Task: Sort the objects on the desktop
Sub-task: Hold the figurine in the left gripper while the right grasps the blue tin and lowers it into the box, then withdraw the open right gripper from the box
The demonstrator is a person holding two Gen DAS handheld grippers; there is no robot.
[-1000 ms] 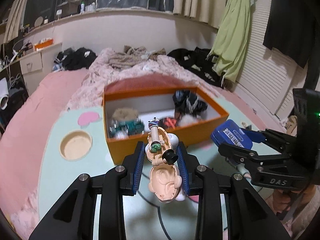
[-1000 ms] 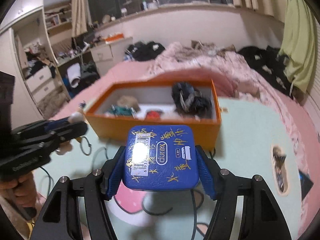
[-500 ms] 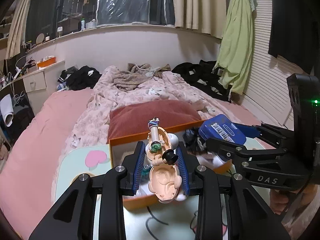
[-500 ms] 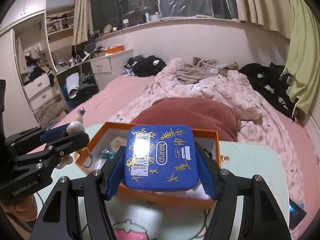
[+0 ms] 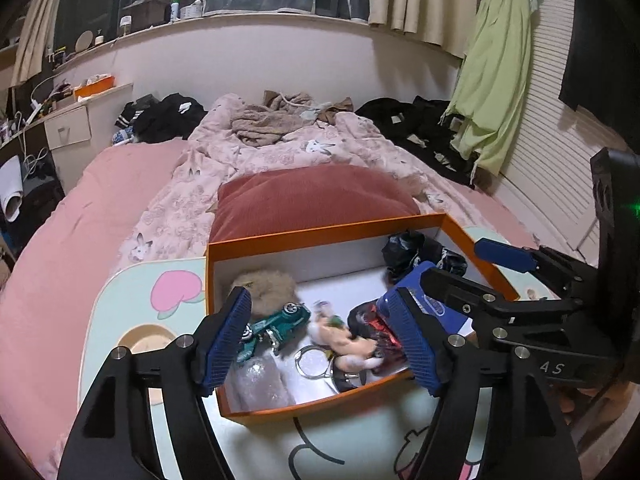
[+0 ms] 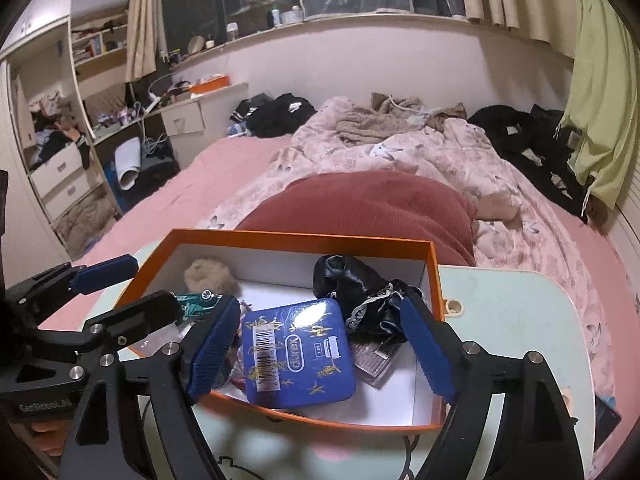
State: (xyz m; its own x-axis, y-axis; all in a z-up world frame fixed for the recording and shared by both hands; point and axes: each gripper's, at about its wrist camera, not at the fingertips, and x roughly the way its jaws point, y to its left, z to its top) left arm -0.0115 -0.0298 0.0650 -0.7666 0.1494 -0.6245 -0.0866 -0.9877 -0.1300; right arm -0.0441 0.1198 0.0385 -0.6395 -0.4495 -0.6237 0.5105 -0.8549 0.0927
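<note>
**Both grippers let go over the orange box**

The orange box (image 5: 320, 236) sits on the pale green counter (image 5: 120, 300), right by the bed (image 5: 80, 208) with the red pillow (image 5: 312, 200).

The left gripper (image 5: 320, 340) is over the near side of the box. Its jaws have just been opening and now stand wide apart, with nothing pressed between them. Below them, inside the box, lies the little peach toy with a key ring (image 5: 344, 344). It looks blurry. No blue pad touches it. Next to it are a green toy car (image 5: 280, 320), a fluffy tan ball (image 5: 264, 286) and a clear plastic wrap (image 5: 260, 380).

The right gripper (image 6: 320, 348) is over the box too. Its jaws have also just been opening, and they are apart now. The blue tin (image 6: 298, 350) with gold marks is in the box between them, tilted, with one end up on the other things. Its left edge is very close to the left blue pad, but I cannot tell if they touch. The right pad is clear of it. A black cloth (image 6: 352, 288) lies in the far right part of the box, just behind the tin.

A bit of a hand (image 6: 44, 436) shows under the left gripper in the right wrist view.
</note>
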